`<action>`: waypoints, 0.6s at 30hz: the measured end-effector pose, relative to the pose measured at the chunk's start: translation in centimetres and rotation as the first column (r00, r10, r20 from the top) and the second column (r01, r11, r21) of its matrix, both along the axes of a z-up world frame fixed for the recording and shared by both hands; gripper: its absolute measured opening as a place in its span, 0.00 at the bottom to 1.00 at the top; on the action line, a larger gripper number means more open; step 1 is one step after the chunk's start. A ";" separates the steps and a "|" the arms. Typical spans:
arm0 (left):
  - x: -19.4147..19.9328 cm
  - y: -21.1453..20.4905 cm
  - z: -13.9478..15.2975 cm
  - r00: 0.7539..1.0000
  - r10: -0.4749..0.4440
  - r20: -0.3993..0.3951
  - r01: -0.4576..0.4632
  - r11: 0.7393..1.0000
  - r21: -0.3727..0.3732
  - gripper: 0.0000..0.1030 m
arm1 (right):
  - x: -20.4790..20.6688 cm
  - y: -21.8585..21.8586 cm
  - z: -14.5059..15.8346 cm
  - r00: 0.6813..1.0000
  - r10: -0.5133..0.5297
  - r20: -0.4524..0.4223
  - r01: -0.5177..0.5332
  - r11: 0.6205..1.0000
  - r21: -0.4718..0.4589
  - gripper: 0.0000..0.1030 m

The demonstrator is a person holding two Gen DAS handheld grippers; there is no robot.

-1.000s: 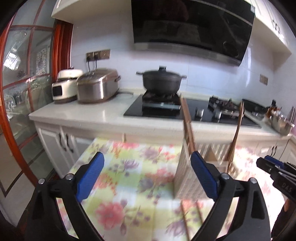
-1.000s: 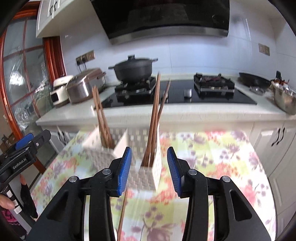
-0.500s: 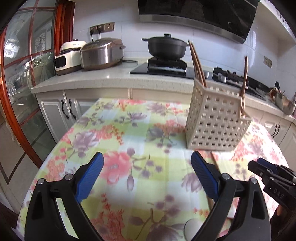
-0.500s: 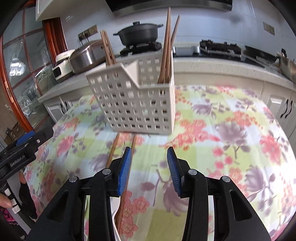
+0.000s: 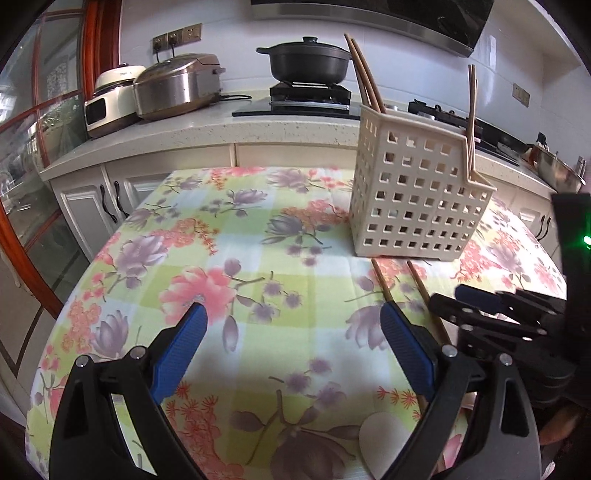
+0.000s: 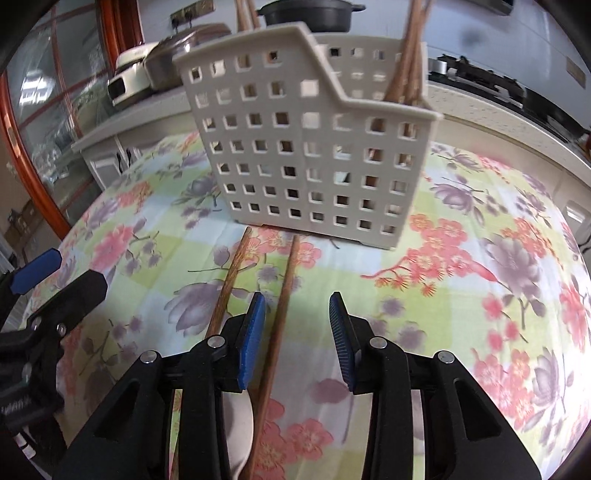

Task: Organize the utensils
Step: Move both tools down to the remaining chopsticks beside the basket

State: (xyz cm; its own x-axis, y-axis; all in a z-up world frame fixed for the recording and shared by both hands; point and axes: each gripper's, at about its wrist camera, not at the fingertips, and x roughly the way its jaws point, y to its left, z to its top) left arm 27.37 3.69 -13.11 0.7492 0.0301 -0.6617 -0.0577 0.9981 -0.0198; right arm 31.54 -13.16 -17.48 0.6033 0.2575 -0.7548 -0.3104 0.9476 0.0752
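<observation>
Here two loose chopsticks (image 6: 284,295) between open right tongs (image 6: 297,339).

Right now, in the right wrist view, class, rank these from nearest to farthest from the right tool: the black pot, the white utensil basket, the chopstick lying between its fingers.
1. Chopstick: on the tablecloth, running between the fingers of the right tool.
2. White utensil basket: straight ahead, mid-table.
3. Black pot: behind the basket, on the stove.

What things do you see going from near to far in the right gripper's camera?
right gripper → loose chopsticks on the floral tablecloth → white utensil basket → kitchen counter → black pot
</observation>
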 end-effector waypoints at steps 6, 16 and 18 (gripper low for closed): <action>0.3 -0.3 -0.7 1.000 -0.009 -0.021 0.009 1.000 0.000 0.89 | 0.9 1.2 -0.6 1.000 0.011 0.003 -0.011 0.998 -0.069 0.30; 1.7 -1.5 -1.3 0.995 -0.054 -0.079 0.053 0.998 -0.014 0.84 | -0.1 -0.5 -0.7 1.000 -0.020 0.018 0.022 0.998 -0.065 0.06; 2.5 -2.1 -1.7 0.991 -0.077 -0.110 0.075 0.997 -0.022 0.80 | -0.3 -1.3 -0.7 0.999 -0.028 0.014 0.029 0.998 -0.051 0.06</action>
